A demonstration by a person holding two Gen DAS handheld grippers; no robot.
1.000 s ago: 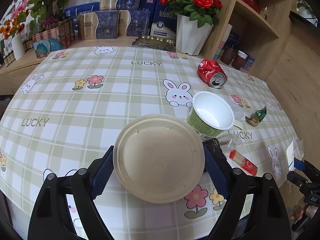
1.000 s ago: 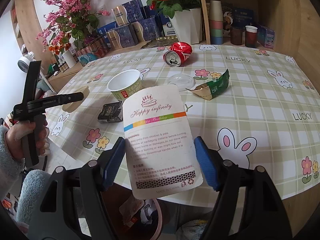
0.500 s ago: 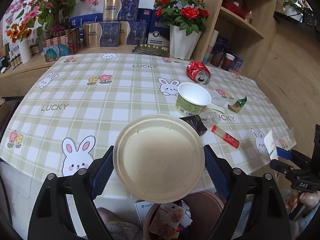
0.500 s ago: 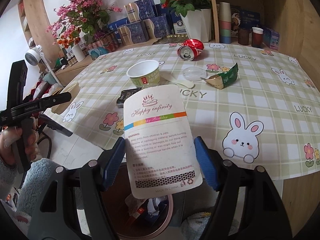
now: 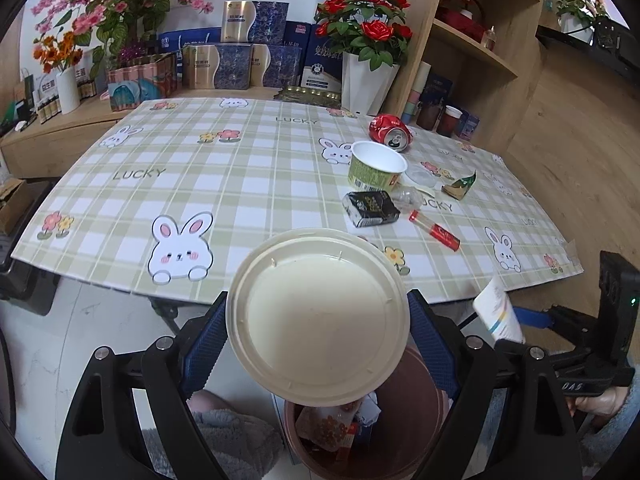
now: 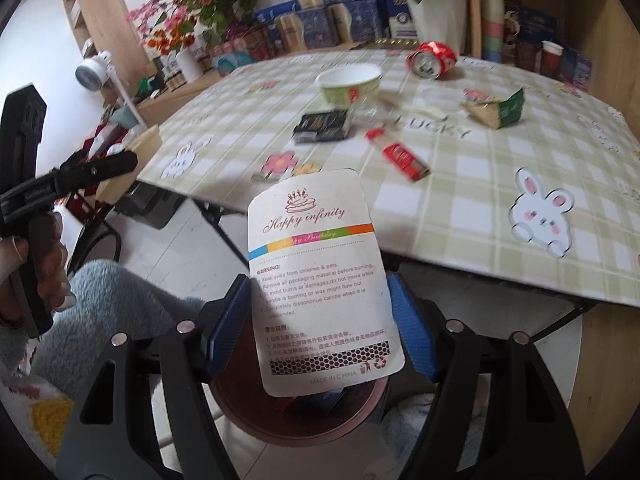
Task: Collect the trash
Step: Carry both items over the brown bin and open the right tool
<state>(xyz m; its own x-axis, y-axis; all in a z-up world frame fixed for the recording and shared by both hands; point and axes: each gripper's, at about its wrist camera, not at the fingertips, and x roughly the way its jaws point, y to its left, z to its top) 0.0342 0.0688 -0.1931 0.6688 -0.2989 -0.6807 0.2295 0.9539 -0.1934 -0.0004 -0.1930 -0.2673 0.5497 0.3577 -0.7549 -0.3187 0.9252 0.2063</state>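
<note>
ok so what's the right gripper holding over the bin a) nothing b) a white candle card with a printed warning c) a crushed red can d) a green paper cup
b: the right gripper is clamped on the white card printed with a warning, above the brown bin.

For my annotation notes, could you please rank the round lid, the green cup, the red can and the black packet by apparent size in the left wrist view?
1. Round lid, much nearer the camera, so inflated.
2. Green cup and black packet: too alike to rank.
3. Red can, farthest away.
</note>
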